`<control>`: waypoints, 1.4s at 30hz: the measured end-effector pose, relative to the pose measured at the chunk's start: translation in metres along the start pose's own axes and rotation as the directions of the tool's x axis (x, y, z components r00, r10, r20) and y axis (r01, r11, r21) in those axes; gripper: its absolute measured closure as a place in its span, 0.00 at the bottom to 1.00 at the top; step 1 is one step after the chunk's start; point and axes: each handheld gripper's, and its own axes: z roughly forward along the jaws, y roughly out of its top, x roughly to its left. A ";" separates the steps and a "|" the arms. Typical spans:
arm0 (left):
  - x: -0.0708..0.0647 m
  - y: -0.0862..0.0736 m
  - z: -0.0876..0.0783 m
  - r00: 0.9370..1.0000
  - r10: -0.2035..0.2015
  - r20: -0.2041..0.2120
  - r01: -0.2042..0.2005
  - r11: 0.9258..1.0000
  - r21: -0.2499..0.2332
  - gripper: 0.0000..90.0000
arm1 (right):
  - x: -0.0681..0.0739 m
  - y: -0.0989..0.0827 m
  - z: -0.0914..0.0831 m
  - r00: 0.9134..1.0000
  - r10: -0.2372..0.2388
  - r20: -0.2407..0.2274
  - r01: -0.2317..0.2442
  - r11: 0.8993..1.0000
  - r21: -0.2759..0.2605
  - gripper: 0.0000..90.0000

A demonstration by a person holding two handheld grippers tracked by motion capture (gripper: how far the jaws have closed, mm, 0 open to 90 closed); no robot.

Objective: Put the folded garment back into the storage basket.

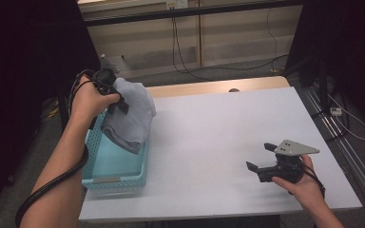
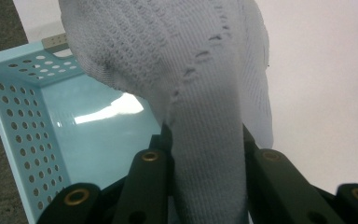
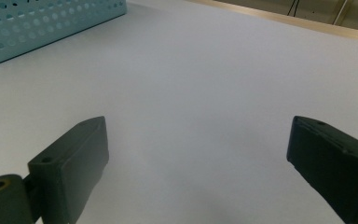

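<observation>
A pale grey knitted cloth (image 1: 130,114) hangs from my left gripper (image 1: 119,102), which is shut on it above the far end of a light blue perforated basket (image 1: 116,183). In the left gripper view the cloth (image 2: 191,70) is pinched between the black jaws and drapes over the basket (image 2: 23,107), whose glossy floor is bare. My right gripper (image 1: 261,156) rests low over the white table (image 1: 209,133) at the near right, jaws wide apart with nothing between them. In the right gripper view the gripper (image 3: 198,154) faces bare table surface, with the basket (image 3: 37,25) at the far left.
The basket sits at the table's left edge. A wooden strip (image 1: 214,87) runs along the far edge of the table. Cables (image 1: 180,52) hang by the back wall. Dark curtains stand at both sides.
</observation>
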 end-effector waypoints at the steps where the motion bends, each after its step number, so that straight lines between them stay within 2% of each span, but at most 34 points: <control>1: 0.001 0.000 0.000 1.000 0.003 -0.001 -0.003 1.000 -0.002 0.83 | 0.000 0.000 0.000 1.000 0.000 0.000 0.000 1.000 0.001 0.06; 7: 0.007 -0.002 0.003 1.000 -0.019 -0.008 0.019 1.000 -0.005 0.83 | -0.001 0.000 0.000 1.000 -0.004 0.001 0.004 1.000 -0.001 0.06; 23: 0.020 -0.009 0.009 0.999 -0.044 -0.020 0.044 0.999 -0.002 0.83 | 0.000 0.000 -0.001 1.000 -0.002 0.000 0.002 1.000 0.000 0.06; 40: 0.027 -0.014 0.015 0.998 -0.056 -0.033 0.056 0.998 0.003 0.83 | 0.000 0.001 -0.001 1.000 -0.004 -0.001 0.004 1.000 -0.002 0.06; 42: 0.029 -0.015 0.017 0.997 -0.069 -0.028 0.069 0.998 -0.004 0.83 | 0.000 0.001 0.000 1.000 -0.004 0.000 0.004 1.000 -0.001 0.06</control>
